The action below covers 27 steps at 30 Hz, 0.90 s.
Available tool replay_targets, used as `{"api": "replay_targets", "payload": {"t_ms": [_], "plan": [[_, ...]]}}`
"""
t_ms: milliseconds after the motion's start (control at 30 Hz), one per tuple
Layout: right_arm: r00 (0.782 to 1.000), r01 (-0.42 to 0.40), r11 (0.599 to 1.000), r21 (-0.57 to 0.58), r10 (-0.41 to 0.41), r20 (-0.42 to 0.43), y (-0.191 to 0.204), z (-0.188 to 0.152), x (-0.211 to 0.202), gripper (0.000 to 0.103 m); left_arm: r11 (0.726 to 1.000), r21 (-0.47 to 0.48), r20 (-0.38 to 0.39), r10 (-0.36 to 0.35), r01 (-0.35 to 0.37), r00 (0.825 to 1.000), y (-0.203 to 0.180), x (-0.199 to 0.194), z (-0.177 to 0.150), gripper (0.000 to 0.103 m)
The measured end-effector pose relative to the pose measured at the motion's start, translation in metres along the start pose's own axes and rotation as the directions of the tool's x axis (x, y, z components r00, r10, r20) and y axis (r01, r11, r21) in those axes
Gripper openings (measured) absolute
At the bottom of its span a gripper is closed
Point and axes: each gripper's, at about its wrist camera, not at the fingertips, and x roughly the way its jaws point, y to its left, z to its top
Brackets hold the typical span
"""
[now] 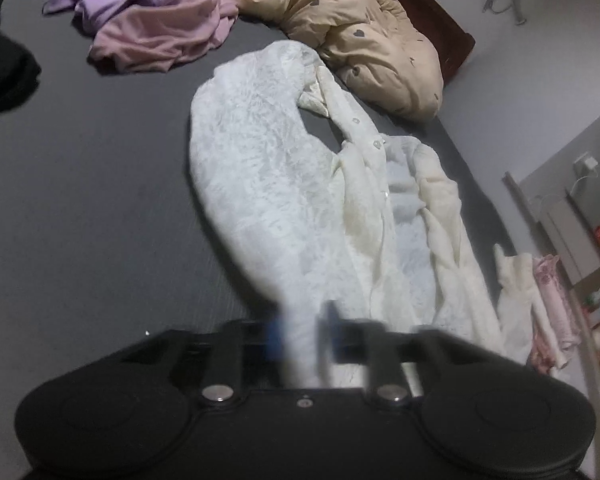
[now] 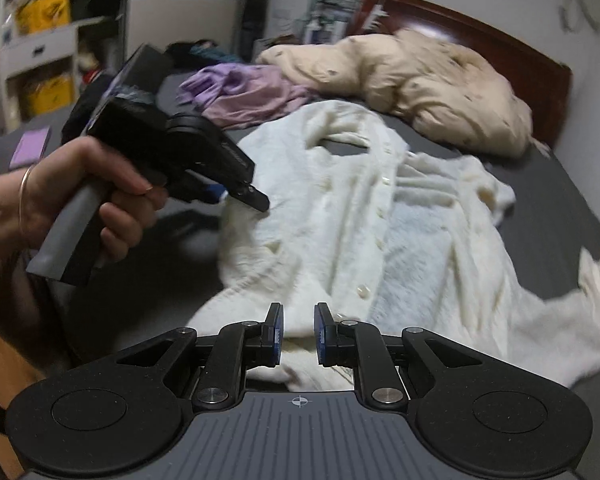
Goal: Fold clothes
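Here, my left gripper [image 1: 300, 336] is pinched on a fold of the fluffy white cardigan [image 1: 260, 184], its blue pads blurred on either side of the plush fabric. The cardigan lies sprawled across the flat dark grey bed sheet [image 1: 80, 200], front placket up, small pearly buttons [image 1: 355, 121] running down a ribbed cream edge. My right gripper [image 2: 299, 334] hovers at the cardigan's hem with a narrow gap between its blue-padded fingers [image 2: 278, 330], and I cannot tell whether fabric is caught in it. From the right wrist view I see a hand [image 2: 88, 192] with a thin bracelet around the left tool's grey handle. Behind the cardigan, a crumpled lilac garment [image 1: 152, 24] and a puffy beige quilt [image 1: 340, 28] with dark hearts lie bunched.
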Motion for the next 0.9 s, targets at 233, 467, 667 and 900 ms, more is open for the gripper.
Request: {"api": "replay_targets", "payload": {"t_ms": [233, 467, 667, 900], "plan": [[0.997, -0.075, 0.990, -0.120, 0.071, -0.037, 0.044, 0.017, 0.027, 0.015, 0.999, -0.003, 0.045, -0.053, 0.053, 0.998, 0.014, -0.012, 0.005, 0.003], [0.997, 0.009, 0.980, -0.199, -0.025, -0.080, 0.087, 0.023, 0.056, 0.015, 0.997, -0.023, 0.006, -0.067, 0.067, 0.998, 0.019, -0.018, 0.016, 0.004], [0.993, 0.092, 0.979, -0.184, -0.104, -0.058, 0.094, 0.021, 0.080, 0.015, 0.995, 0.026, 0.000, -0.096, 0.096, 0.995, 0.011, -0.024, 0.022, 0.004], [0.986, 0.155, 0.975, -0.160, -0.162, -0.032, 0.076, 0.018, 0.100, 0.015, 0.992, 0.043, -0.008, -0.116, 0.117, 0.993, 0.002, -0.023, 0.027, 0.004]]}}
